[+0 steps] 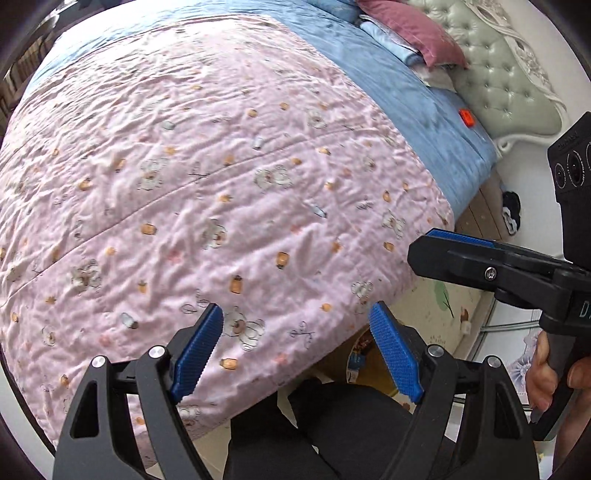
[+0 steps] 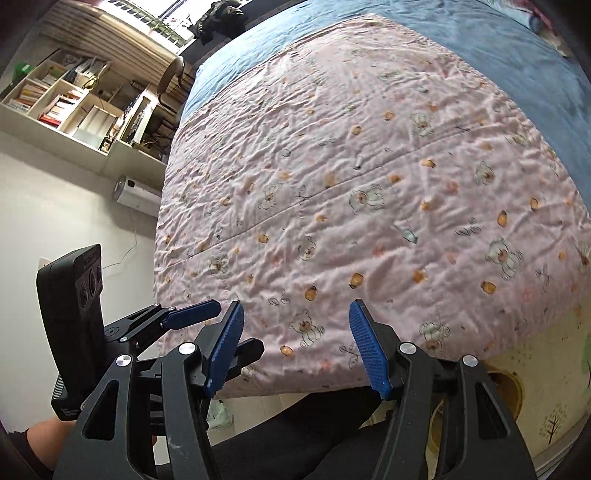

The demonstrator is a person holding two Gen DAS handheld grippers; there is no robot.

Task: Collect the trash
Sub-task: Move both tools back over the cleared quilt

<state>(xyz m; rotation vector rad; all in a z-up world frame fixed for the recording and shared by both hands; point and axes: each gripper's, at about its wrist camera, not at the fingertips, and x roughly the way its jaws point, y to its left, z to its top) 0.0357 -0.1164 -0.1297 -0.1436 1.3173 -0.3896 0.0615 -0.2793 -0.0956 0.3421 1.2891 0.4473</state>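
Note:
A small orange-red object lies on the blue sheet near the headboard, far from both grippers. My left gripper is open and empty, held over the near edge of the pink bear-print quilt. My right gripper is open and empty over the same quilt. The right gripper also shows in the left wrist view at the right. The left gripper shows in the right wrist view at the lower left. No other loose item shows on the quilt.
Pillows and a tufted headboard are at the bed's far end. A bookshelf and a white appliance stand by the wall. A patterned floor mat lies beside the bed. Dark clothing lies on the floor. My dark-trousered legs are below.

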